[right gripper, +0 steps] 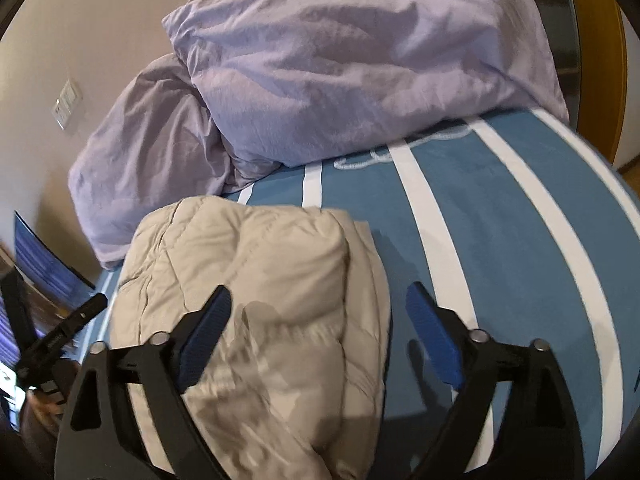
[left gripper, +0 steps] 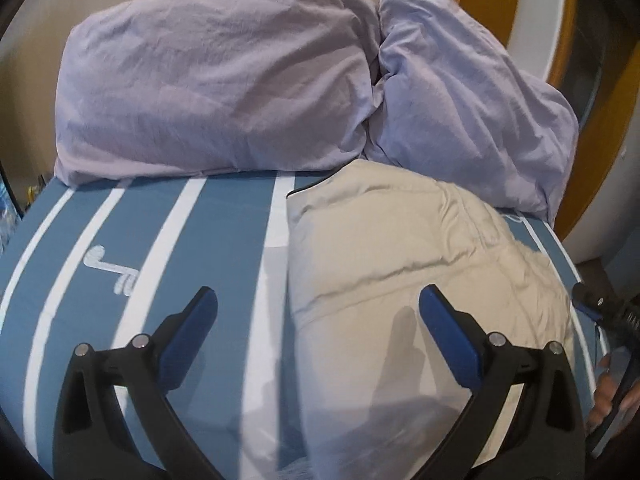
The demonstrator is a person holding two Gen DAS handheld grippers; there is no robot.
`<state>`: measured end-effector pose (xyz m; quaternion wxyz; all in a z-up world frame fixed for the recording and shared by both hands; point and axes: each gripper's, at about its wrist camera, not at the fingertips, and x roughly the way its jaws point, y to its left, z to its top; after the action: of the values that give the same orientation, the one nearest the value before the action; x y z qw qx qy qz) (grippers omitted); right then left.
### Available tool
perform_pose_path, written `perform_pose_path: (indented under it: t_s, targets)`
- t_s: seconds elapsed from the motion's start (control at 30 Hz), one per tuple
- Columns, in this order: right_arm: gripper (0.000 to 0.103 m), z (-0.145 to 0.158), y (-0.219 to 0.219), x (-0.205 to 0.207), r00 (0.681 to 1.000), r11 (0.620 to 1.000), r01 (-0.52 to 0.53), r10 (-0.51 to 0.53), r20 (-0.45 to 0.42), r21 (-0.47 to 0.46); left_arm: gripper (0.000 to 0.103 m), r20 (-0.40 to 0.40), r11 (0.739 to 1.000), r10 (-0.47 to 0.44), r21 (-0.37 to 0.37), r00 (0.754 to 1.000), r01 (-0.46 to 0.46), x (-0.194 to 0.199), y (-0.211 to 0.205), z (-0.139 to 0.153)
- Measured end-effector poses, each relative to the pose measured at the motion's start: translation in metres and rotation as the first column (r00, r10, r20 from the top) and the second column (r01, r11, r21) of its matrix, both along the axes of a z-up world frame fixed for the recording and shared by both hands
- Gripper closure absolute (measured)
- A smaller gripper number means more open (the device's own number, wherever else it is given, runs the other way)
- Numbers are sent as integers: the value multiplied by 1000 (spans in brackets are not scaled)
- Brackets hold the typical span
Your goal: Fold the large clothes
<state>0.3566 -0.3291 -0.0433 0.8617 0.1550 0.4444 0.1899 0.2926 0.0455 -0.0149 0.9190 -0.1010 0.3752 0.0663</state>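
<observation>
The jacket (left gripper: 408, 264) lies folded on the bed cover (left gripper: 192, 240), in front of two pillows (left gripper: 216, 80) set side by side at the head of the bed, against the wall (right gripper: 80, 20). In the left wrist view the jacket sits right of centre, its far edge touching the right-hand pillow (left gripper: 472, 112); bare cover lies to its left. In the right wrist view the jacket (right gripper: 248, 272) sits left of centre, with bare cover (right gripper: 500, 240) to its right. A wall socket (right gripper: 66, 104) is on the wall, left of the pillows.
</observation>
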Motion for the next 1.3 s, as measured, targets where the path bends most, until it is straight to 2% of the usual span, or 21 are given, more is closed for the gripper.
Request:
perform_pose_path:
  t_s: [0.1, 0.23, 0.47, 0.7, 1.0, 1.3]
  targets:
    - [9, -11, -5, 1, 997, 999, -17, 20, -69, 46, 2, -21, 1000, 7, -8, 1000, -7, -6, 6, -5]
    - [1, -26, -5, 0, 988, 993, -44, 59, -140, 112, 2, -41, 998, -2, -58, 999, 0, -11, 10, -13]
    - [1, -51, -9, 5, 960, 961, -59, 129, -249, 271, 2, -50, 995, -20, -98, 999, 15, -12, 6, -19]
    - [1, -64, -6, 9, 943, 936, -71, 175, -284, 344, 2, -58, 985, -37, -171, 998, 27, -5, 9, -24]
    - [1, -69, -1, 12, 932, 919, -93, 215, -290, 382, 2, -78, 930, -59, -367, 995, 27, 8, 21, -41]
    - [1, -68, 9, 15, 932, 918, -115, 232, -279, 380, 2, -76, 878, -75, -478, 994, 30, 18, 22, -54]
